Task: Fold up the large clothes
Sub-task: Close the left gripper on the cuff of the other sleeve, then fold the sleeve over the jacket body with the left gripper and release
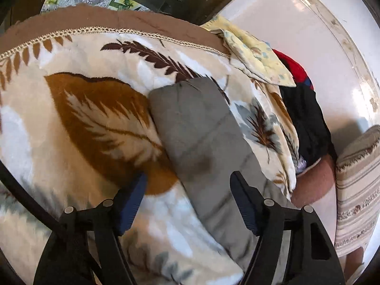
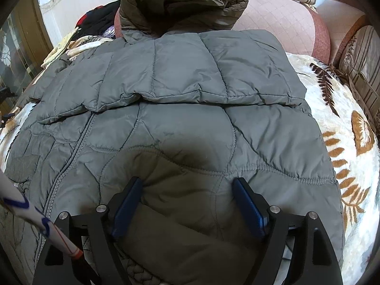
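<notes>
A grey quilted hooded jacket (image 2: 180,123) lies spread on a leaf-patterned blanket (image 2: 351,147), hood (image 2: 182,2) at the far end, one sleeve folded across the chest. My right gripper (image 2: 187,190) is open, its jaws wide apart just above the jacket's lower part, holding nothing. In the left wrist view the jacket's grey sleeve (image 1: 201,142) stretches out over the blanket (image 1: 78,123). My left gripper (image 1: 190,185) is open over the sleeve, one finger on either side of it, not closed on it.
A pile of yellow, red and black clothes (image 1: 292,87) lies at the blanket's far edge by a white wall (image 1: 308,35). A striped cushion (image 1: 358,185) sits at the right. A pink sofa back (image 2: 280,16) and striped cushions (image 2: 361,54) lie beyond the jacket.
</notes>
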